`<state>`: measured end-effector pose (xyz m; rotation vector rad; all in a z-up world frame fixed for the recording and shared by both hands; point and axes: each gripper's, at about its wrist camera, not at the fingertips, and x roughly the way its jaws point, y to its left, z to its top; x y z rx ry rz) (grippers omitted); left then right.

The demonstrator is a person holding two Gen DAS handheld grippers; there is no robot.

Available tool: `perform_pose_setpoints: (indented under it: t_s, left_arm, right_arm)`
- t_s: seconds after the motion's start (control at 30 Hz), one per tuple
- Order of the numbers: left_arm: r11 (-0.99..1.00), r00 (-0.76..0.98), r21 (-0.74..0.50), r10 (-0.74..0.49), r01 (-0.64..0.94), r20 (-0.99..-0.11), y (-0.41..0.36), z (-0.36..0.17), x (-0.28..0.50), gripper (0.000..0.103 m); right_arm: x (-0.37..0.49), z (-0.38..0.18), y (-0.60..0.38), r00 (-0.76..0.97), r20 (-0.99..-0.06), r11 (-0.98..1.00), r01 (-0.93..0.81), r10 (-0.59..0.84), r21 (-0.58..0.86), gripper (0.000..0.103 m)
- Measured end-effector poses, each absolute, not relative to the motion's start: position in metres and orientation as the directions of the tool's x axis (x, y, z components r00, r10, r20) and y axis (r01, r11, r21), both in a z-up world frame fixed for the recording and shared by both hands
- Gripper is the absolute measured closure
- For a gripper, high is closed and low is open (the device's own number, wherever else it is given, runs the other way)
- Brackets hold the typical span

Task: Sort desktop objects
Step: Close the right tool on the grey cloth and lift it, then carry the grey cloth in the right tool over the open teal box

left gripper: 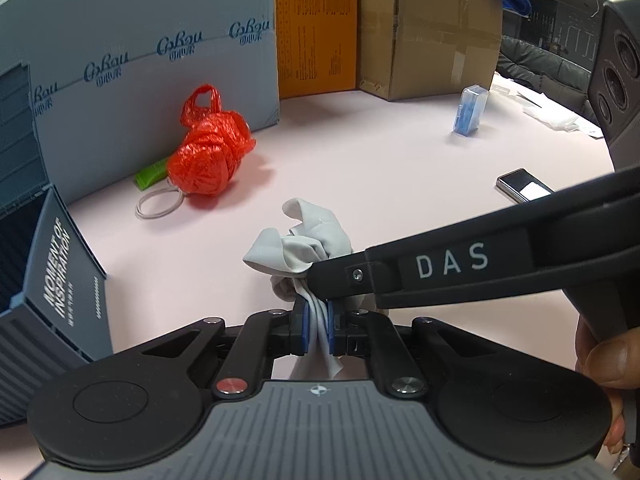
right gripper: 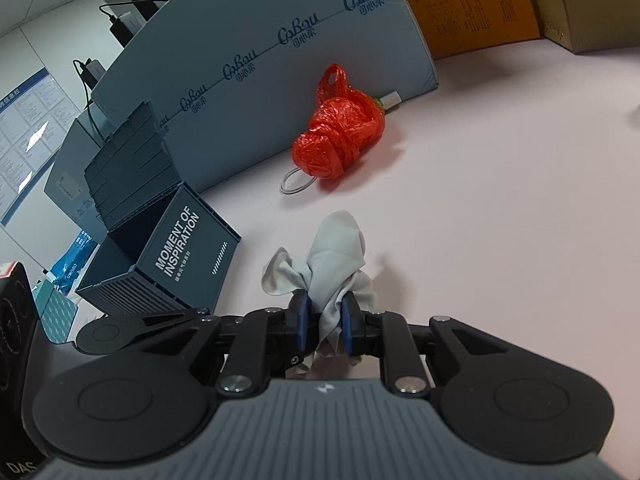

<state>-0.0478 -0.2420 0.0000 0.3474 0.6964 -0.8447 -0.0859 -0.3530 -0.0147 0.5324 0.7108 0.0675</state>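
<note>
Left wrist: crumpled grey cloth (left gripper: pixel 300 240) bunches upward, no clear long axis.

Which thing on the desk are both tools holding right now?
Start at the big grey-blue board behind the pink desk. In front of the red plastic bag is a crumpled pale grey cloth, the only soft, colourless thing.

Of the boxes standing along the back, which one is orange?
The flat orange box, printed with dark text, between the grey-blue Cobou box and the brown cardboard box.
</note>
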Motion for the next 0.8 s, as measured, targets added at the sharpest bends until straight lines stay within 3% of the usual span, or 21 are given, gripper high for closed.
perform_pose_setpoints:
  t_s: [0.8]
  left_arm:
    - [0.636,0.519,0.026,-0.605,0.771,-0.604,-0.195,0.048,-0.041,0.097]
  right_arm:
    - [-0.084,0.026,-0.304,0.848,-0.505,0.89,0.093,0.164,0.445,0.082]
